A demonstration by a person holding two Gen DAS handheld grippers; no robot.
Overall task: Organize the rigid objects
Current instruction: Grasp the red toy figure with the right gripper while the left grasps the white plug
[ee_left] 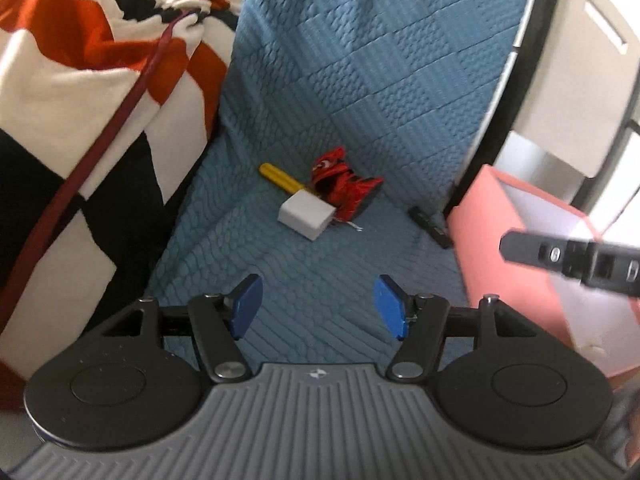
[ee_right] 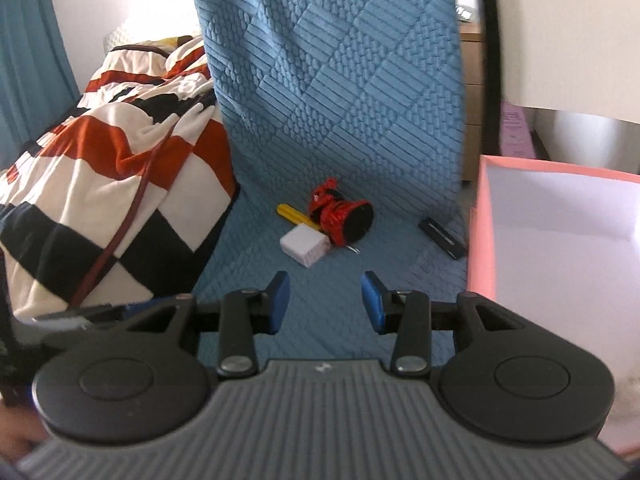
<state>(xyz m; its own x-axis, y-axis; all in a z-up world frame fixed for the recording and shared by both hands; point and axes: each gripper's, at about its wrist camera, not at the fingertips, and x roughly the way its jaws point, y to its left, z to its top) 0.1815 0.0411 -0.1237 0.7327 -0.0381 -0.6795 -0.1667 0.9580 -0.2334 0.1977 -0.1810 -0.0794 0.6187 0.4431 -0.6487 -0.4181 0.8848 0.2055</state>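
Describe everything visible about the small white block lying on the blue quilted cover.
The small white block is a box-like piece with rounded edges, plastic by its look, matte and plain. It lies flat on the blue quilted cover, tilted diagonally to both views. A yellow stick reaches its far corner, and the red and black toy sits against its far right side. Neither gripper touches it.

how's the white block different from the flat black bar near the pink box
The white rectangular block is pale and chunky, while the flat black bar is dark, thin and long. The white rectangular block lies mid-mat, touching the red and black toy; the flat black bar lies apart, close beside the pink cardboard box. Both rest on the blue quilted mat, ahead of both open grippers.
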